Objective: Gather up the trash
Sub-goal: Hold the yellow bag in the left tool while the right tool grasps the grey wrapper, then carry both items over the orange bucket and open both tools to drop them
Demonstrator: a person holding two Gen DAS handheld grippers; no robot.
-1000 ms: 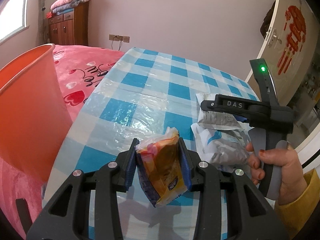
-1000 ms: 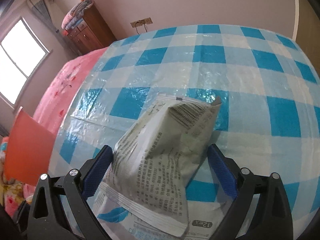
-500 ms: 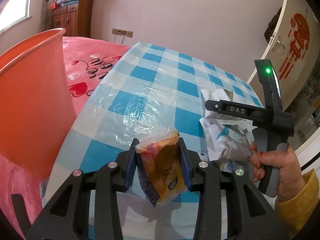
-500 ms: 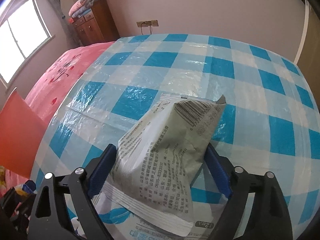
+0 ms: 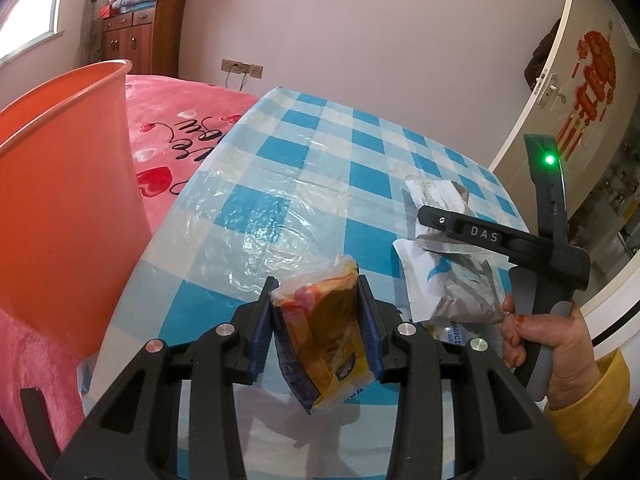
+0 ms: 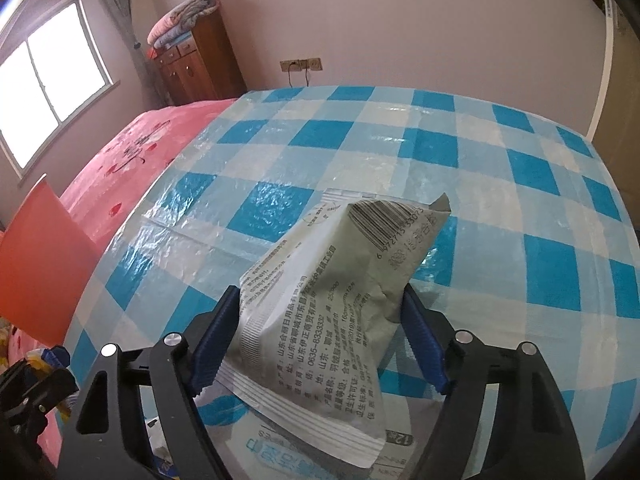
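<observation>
My left gripper is shut on a yellow and orange snack wrapper, held above the near edge of the blue checked table. My right gripper is closing on a crumpled grey packet with a barcode; both blue pads touch its sides and it buckles between them. In the left wrist view a finger of that gripper lies across the same grey packet, and a person's hand holds the handle. An orange bin stands at the left of the table.
A white and blue packet lies flat under the grey one. A pink bed runs along the table's left side behind the orange bin. A wooden cabinet stands at the far wall, and a door on the right.
The right jaws have drawn in from beside the grey packet until they touch it, and the packet has crumpled narrower. The left gripper keeps its hold on the wrapper.
</observation>
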